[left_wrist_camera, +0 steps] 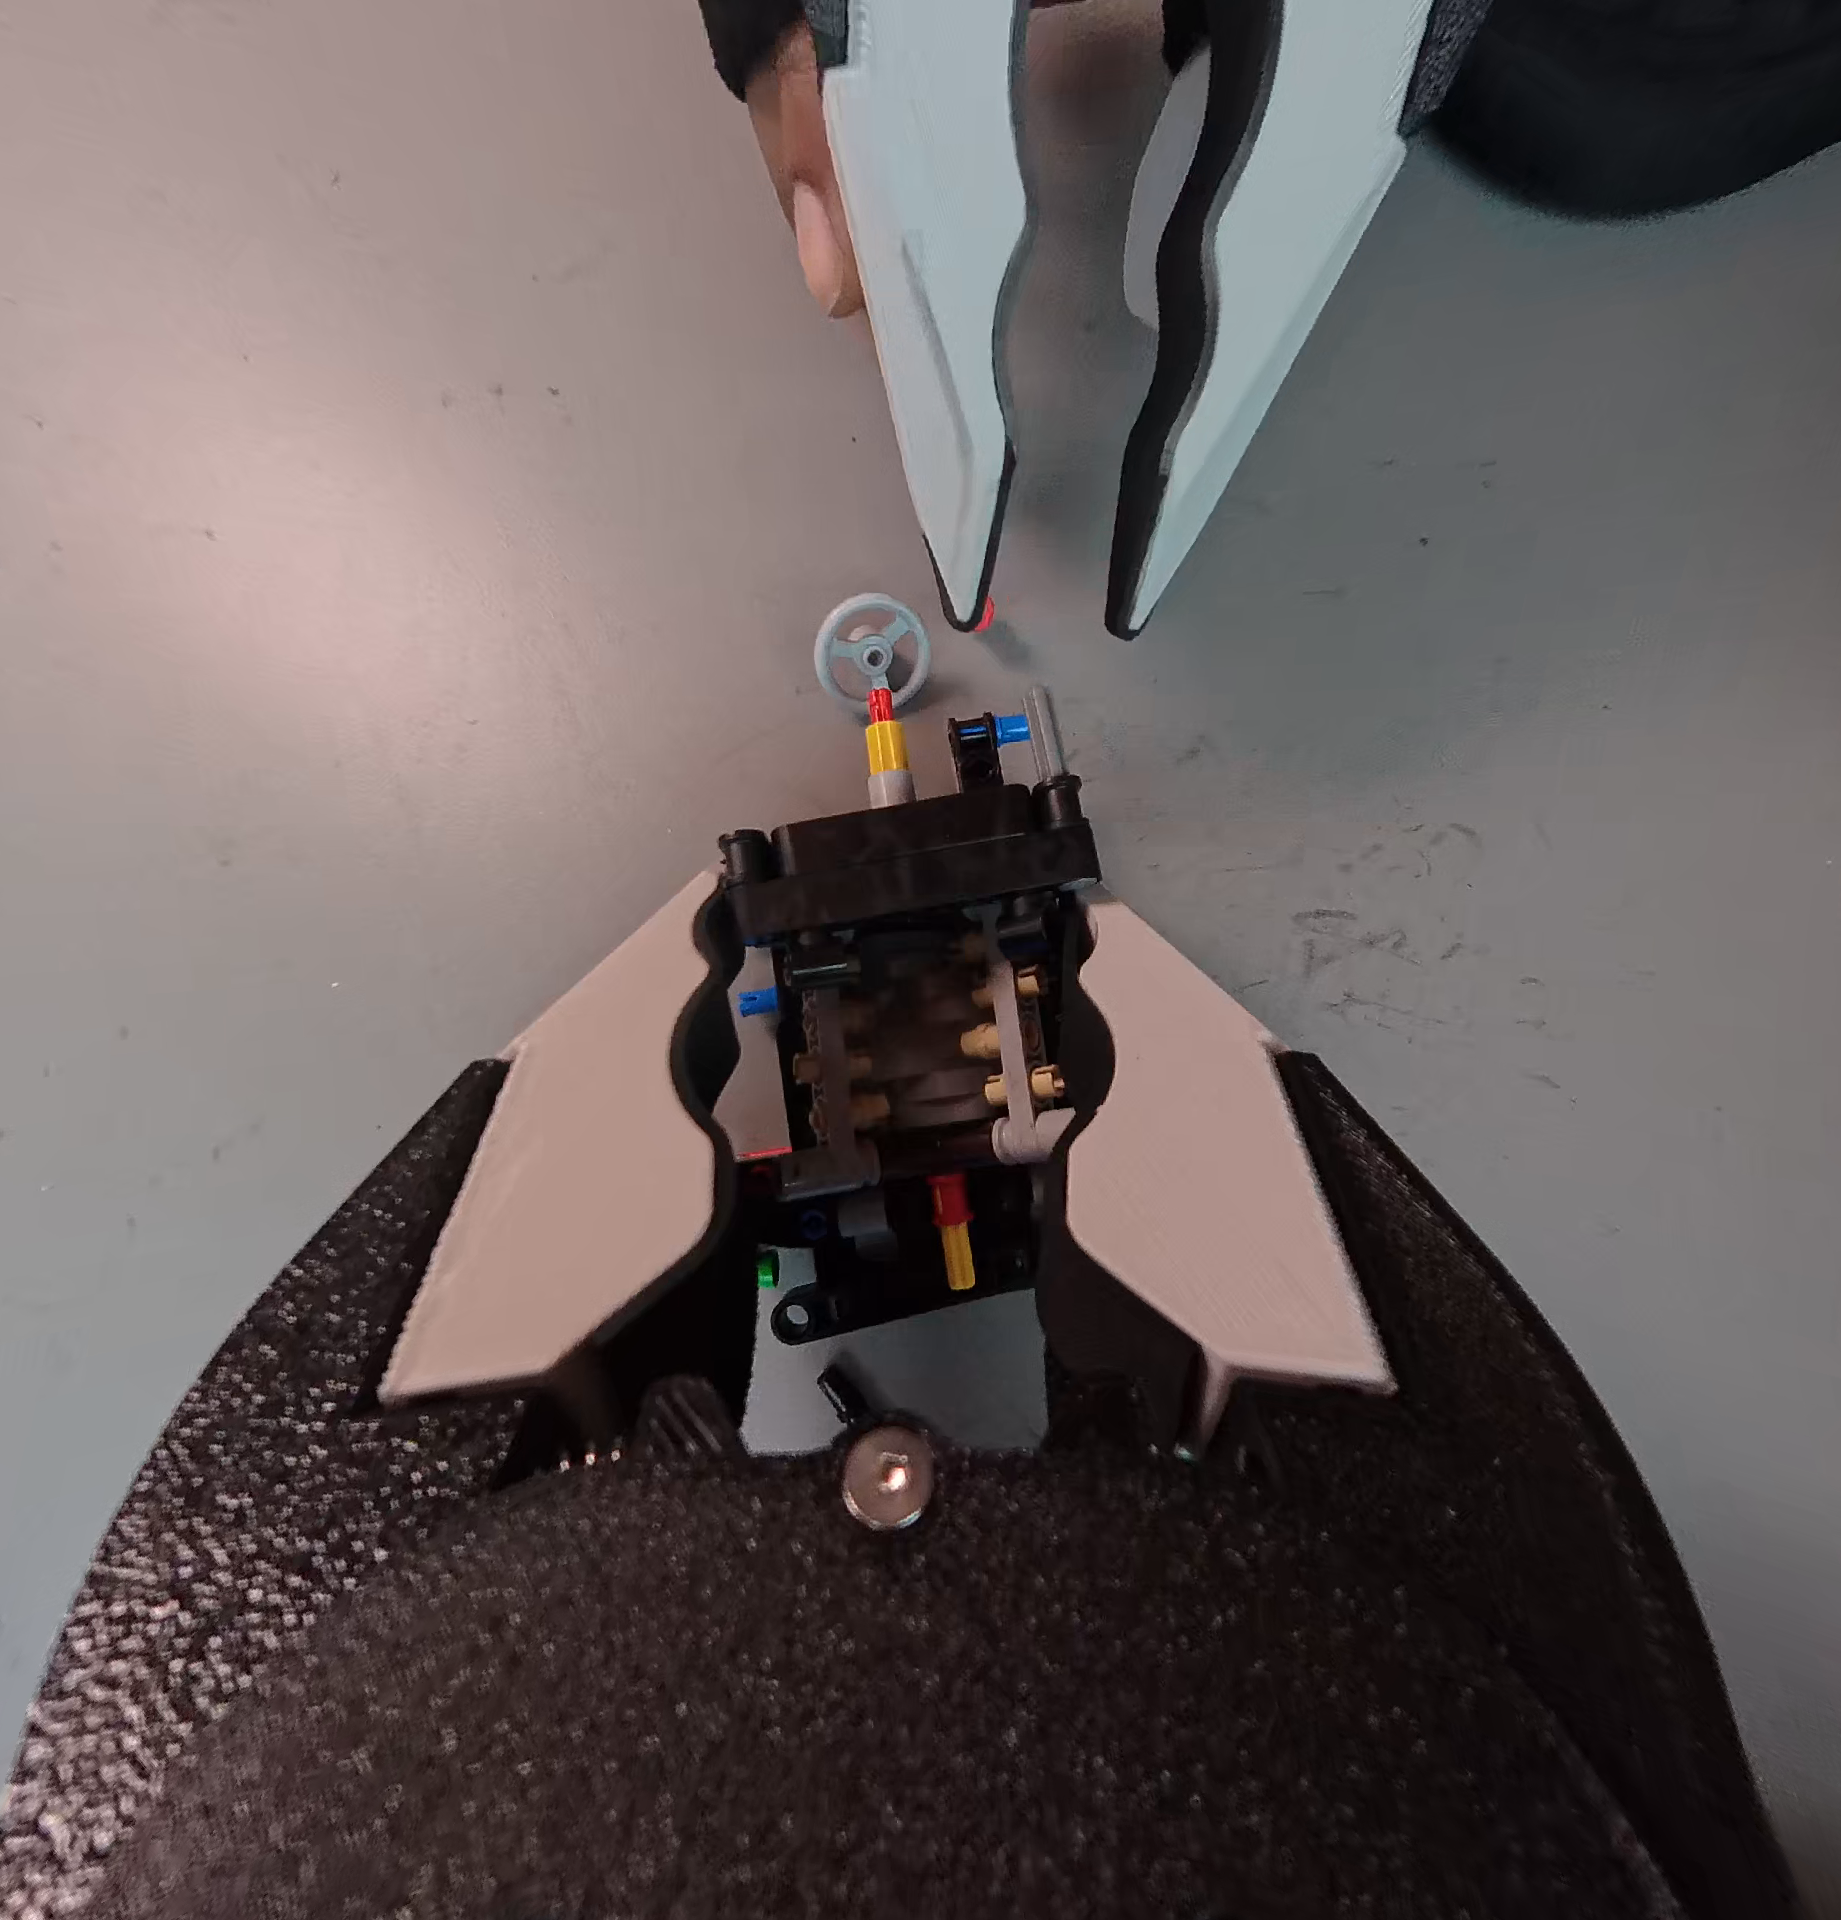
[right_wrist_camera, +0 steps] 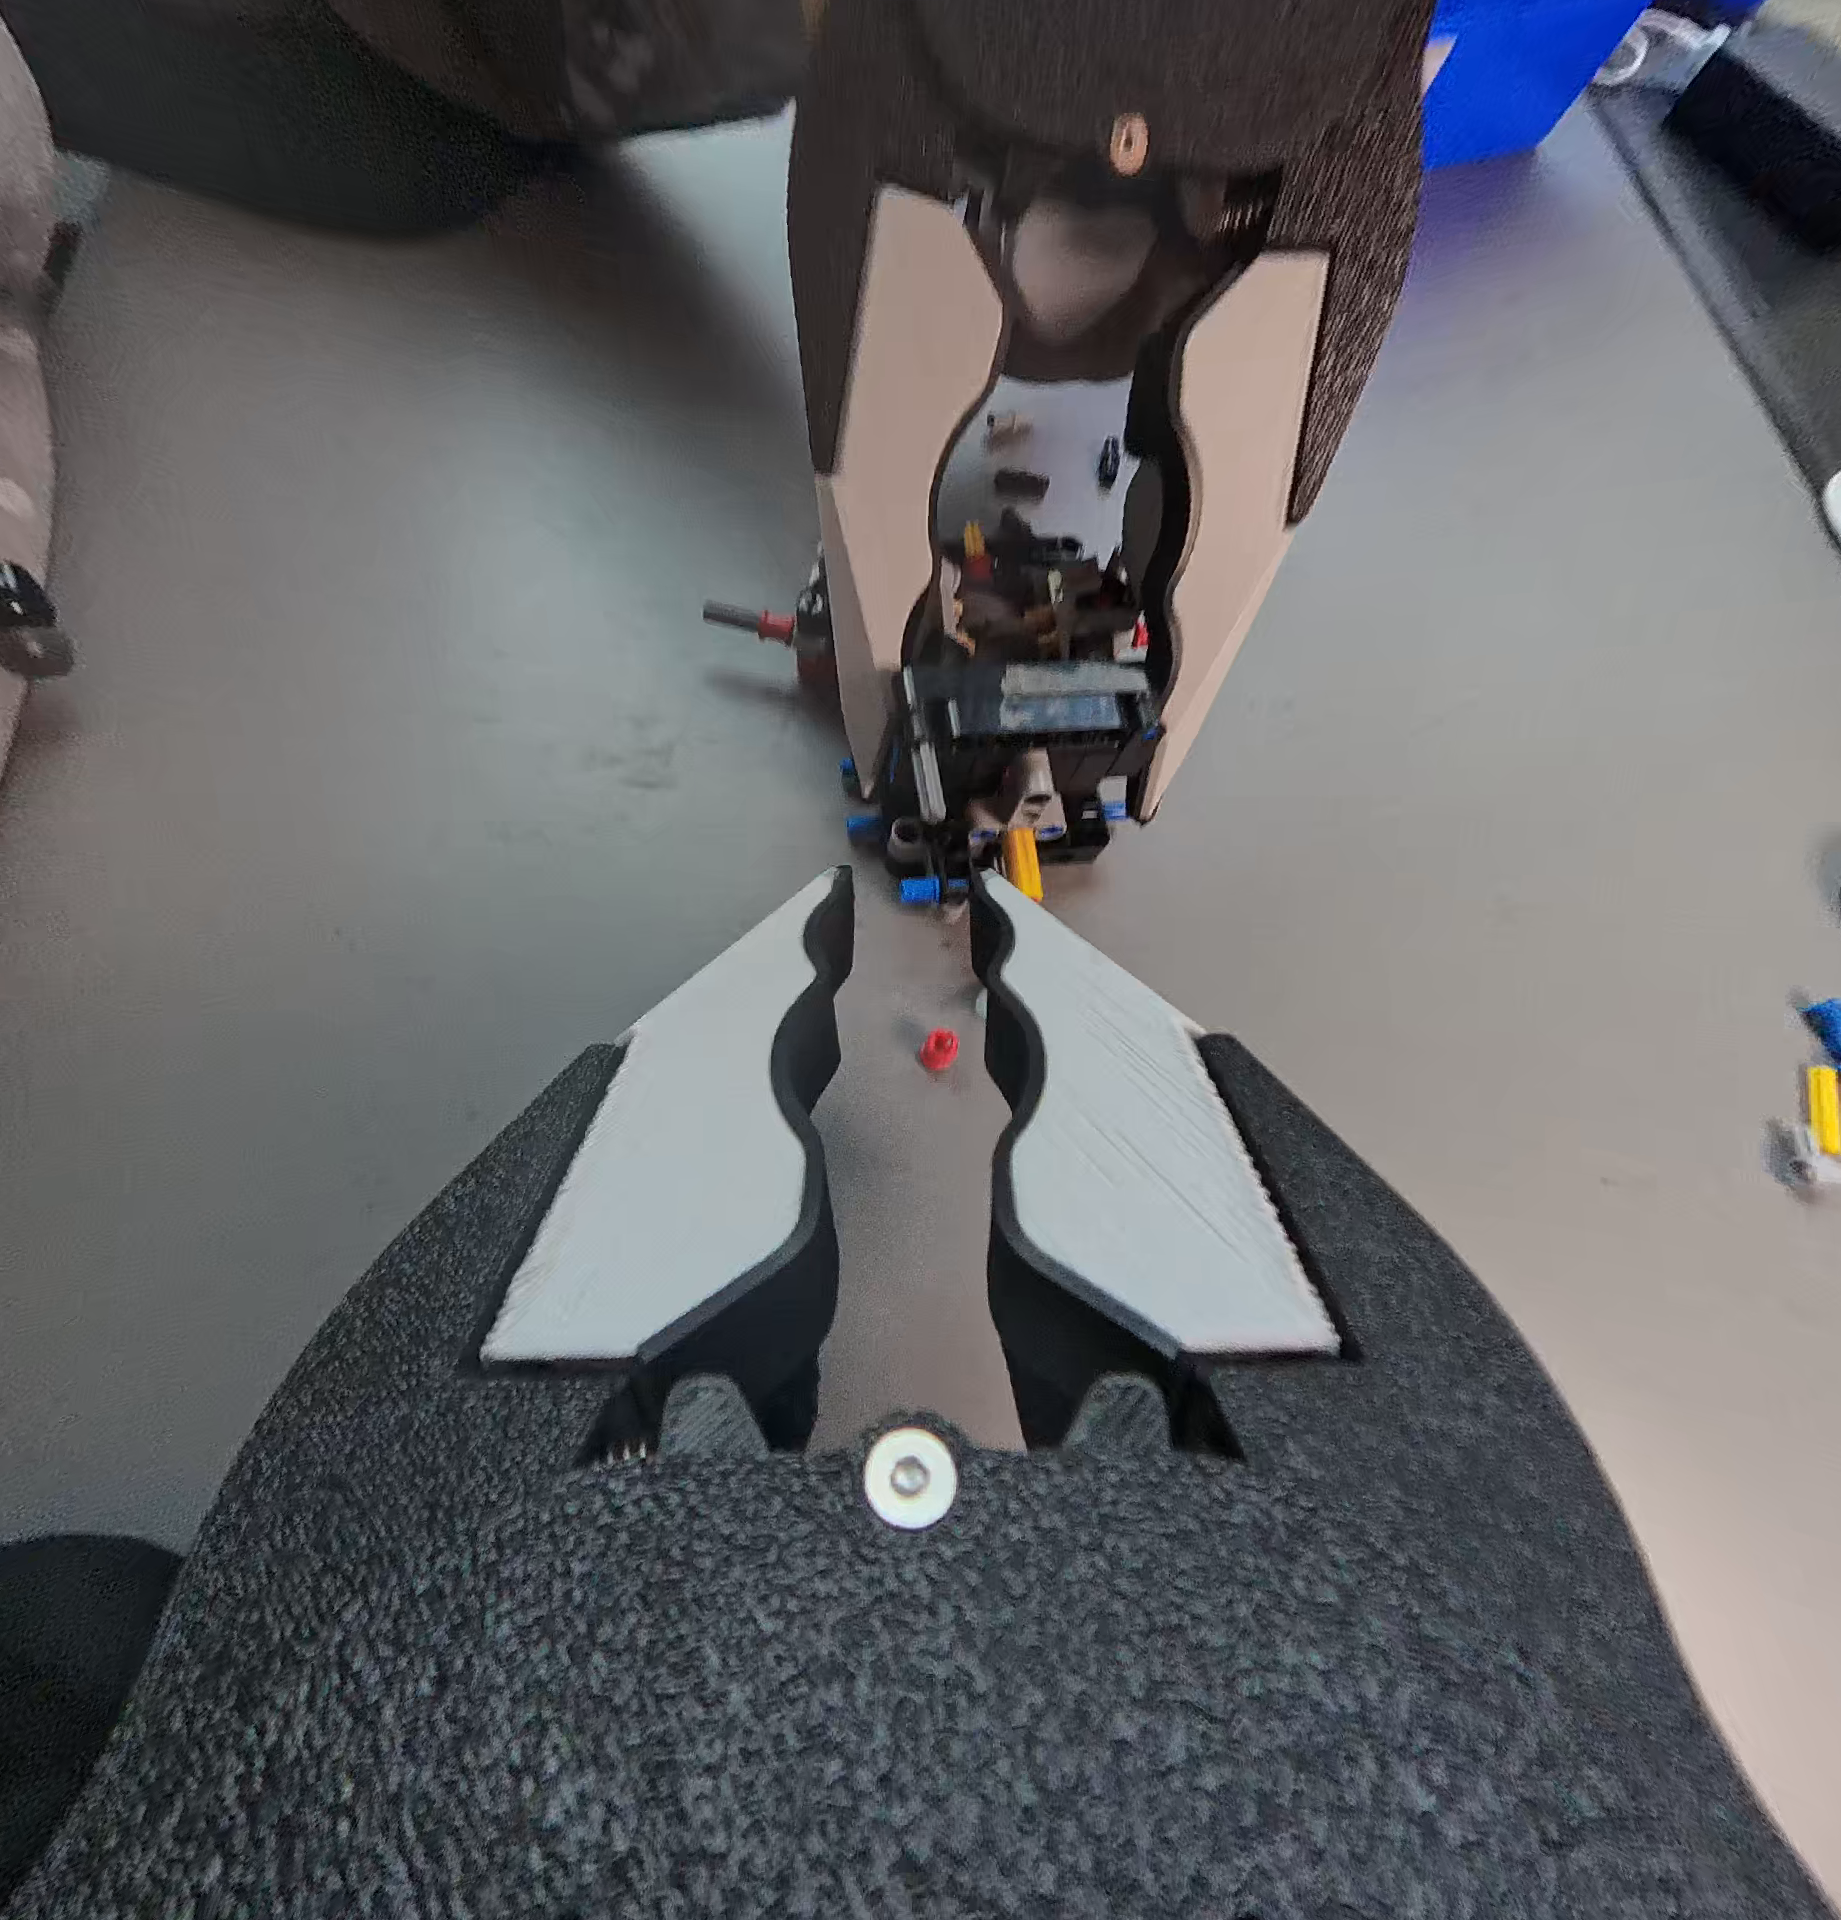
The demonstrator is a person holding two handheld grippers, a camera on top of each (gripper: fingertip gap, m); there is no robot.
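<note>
My left gripper [left_wrist_camera: 905,899] is shut on a black building-brick model [left_wrist_camera: 916,997] with tan, grey, blue and yellow pins, and holds it on the grey table [left_wrist_camera: 376,520]. A grey steering wheel [left_wrist_camera: 872,652] on a red and yellow axle sticks out of the model's far end. My right gripper [right_wrist_camera: 913,883] is open and empty, its tips just short of the model [right_wrist_camera: 1020,717]. A small red piece [right_wrist_camera: 937,1049] lies on the table between its fingers. In the left wrist view the right gripper [left_wrist_camera: 1043,621] comes in from the top, with the red piece [left_wrist_camera: 987,613] at one fingertip.
Loose blue, yellow and grey pieces [right_wrist_camera: 1825,1101] lie at the right of the table. A blue container [right_wrist_camera: 1518,83] stands at the far right. A small black pin [left_wrist_camera: 843,1392] lies under my left gripper. A person's thumb [left_wrist_camera: 822,239] shows beside the right gripper. About 5 cm separates my left fingertips from my right.
</note>
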